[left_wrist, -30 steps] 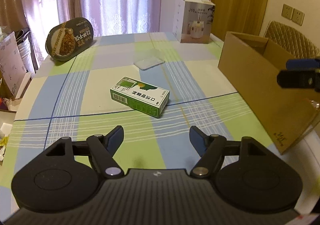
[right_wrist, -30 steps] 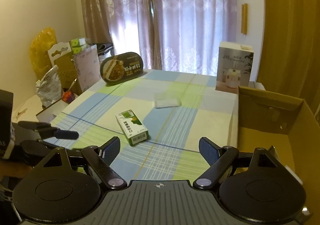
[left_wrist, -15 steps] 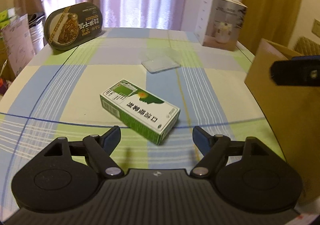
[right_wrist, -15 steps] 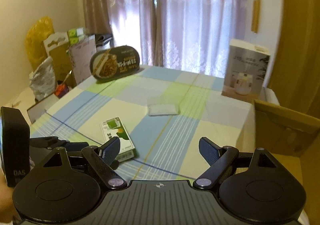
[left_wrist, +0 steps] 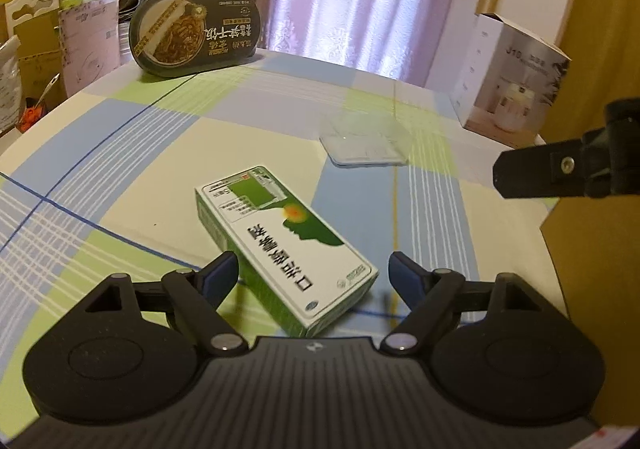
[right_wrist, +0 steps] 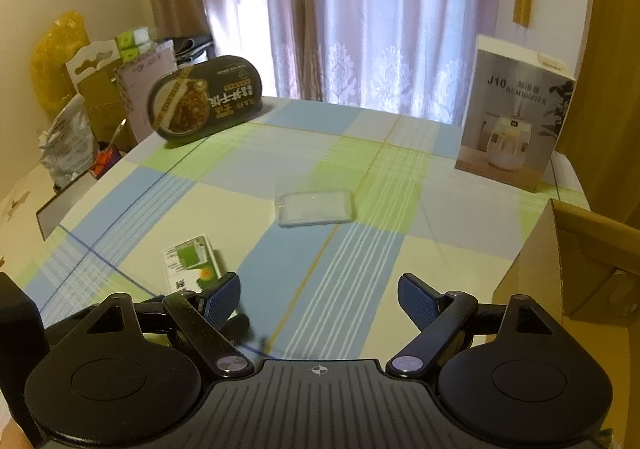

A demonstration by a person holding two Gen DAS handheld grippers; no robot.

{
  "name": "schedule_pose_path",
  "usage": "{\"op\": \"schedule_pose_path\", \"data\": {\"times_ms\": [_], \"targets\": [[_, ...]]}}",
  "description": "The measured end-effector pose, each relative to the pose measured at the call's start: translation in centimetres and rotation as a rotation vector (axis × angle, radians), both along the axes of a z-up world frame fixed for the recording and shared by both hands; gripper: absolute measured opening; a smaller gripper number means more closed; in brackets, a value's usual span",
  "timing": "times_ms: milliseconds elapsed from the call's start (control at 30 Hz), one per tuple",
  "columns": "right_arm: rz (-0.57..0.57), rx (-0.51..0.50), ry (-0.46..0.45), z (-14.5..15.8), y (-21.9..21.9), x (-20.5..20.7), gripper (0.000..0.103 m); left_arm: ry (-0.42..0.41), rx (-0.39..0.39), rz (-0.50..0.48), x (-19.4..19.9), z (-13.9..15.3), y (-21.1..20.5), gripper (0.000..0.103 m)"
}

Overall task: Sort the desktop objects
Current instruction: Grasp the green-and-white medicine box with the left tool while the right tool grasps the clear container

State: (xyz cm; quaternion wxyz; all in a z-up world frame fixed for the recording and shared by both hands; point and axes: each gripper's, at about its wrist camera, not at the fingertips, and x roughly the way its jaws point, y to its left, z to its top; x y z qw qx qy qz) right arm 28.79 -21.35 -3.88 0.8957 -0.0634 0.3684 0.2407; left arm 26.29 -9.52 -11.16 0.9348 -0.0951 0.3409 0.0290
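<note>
- Left gripper (left_wrist: 313,269): jaws wide open, nothing held. The near end of the green-white box (left_wrist: 280,245) lies between the two blue pads (left_wrist: 222,275), but no pad touches it.
- The box lies flat on the checked tablecloth (left_wrist: 120,153), diagonal to the gripper, printed side up. In right wrist view only its far end (right_wrist: 192,263) shows, rest hidden behind the left finger.
- Right gripper (right_wrist: 319,299): jaws also wide, empty, above the cloth, to the right of the box.
- Clear flat plastic case (right_wrist: 314,207) lies further on, about mid table, well apart from the box.
- Dark oval food pack (right_wrist: 206,101) stands on edge at far left of table; humidifier carton (right_wrist: 516,113) upright at far right.
- Open cardboard box (right_wrist: 560,261) at right table edge, near the right gripper.
</note>
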Motion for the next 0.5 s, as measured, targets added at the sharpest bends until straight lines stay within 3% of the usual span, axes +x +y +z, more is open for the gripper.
{"op": "schedule_pose_path", "data": {"times_ms": [133, 233, 300, 367, 500], "targets": [[-0.016, 0.001, 0.004, -0.6, -0.2, 0.3, 0.083, 0.004, 0.068, 0.016, 0.8, -0.6, -0.2, 0.082], [-0.013, -0.003, 0.007, -0.9, -0.1, 0.5, 0.083, 0.002, 0.151, -0.03, 0.3, -0.5, 0.1, 0.08], [-0.01, -0.005, 0.005, -1.1, 0.1, 0.5, 0.083, 0.023, 0.152, -0.058, 0.0, -0.4, 1.5, 0.071], [-0.005, -0.006, 0.008, -1.2, 0.4, 0.5, 0.083, 0.054, 0.145, -0.071, -0.1, -0.3, 3.3, 0.055], [0.013, -0.01, 0.017, -1.8, 1.4, 0.7, 0.083, 0.066, 0.156, -0.094, -0.1, 0.0, 6.1, 0.053]]}}
